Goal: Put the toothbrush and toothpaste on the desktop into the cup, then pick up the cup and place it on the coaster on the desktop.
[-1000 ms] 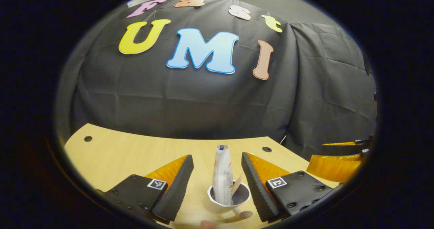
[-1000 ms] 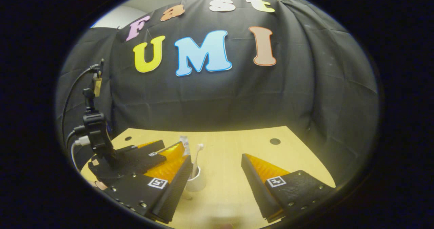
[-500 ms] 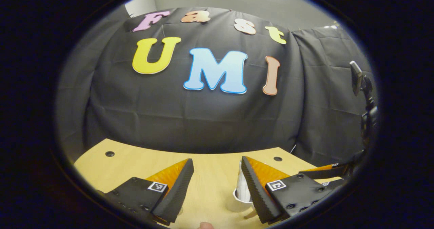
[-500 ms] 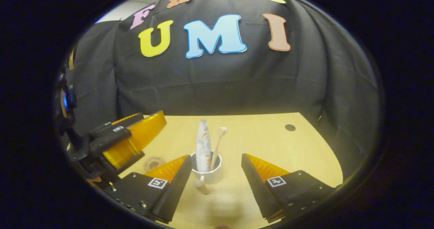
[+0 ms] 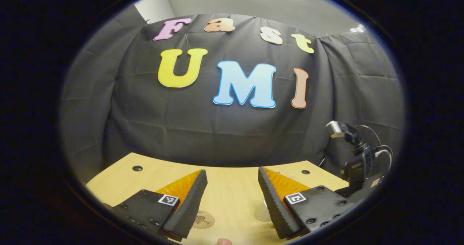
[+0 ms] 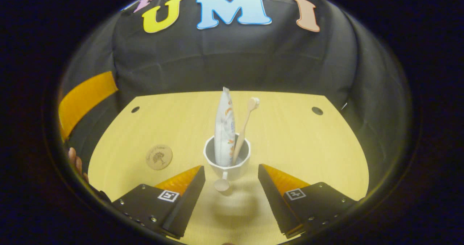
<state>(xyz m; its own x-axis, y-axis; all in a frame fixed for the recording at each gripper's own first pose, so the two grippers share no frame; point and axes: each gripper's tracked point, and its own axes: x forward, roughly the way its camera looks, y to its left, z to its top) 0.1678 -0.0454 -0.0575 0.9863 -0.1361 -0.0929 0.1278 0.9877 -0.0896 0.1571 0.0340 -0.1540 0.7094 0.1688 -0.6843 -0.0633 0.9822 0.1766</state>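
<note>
white cup point(image 6: 227, 158) already has toothpaste point(image 6: 224, 129) + toothbrush point(image 6: 245, 123) inside. left to do: grab cup, move left onto coaster point(image 6: 159, 157). right gripper point(image 6: 231, 190) spread, near cup; left gripper point(image 5: 232, 198) spread too, empty.

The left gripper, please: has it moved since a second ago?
Yes. The left gripper has swung left of the cup, now near the coaster.

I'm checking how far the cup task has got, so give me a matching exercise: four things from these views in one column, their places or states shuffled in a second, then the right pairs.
Things:
1. toothpaste
2. toothbrush
3. coaster
4. right gripper

Places or states:
A. open, cup handle between its fingers
B. flat on the desktop, left of the cup
C. standing in the cup, left side
D. leaning in the cup, head up

Pairs: 1-C, 2-D, 3-B, 4-A
</note>
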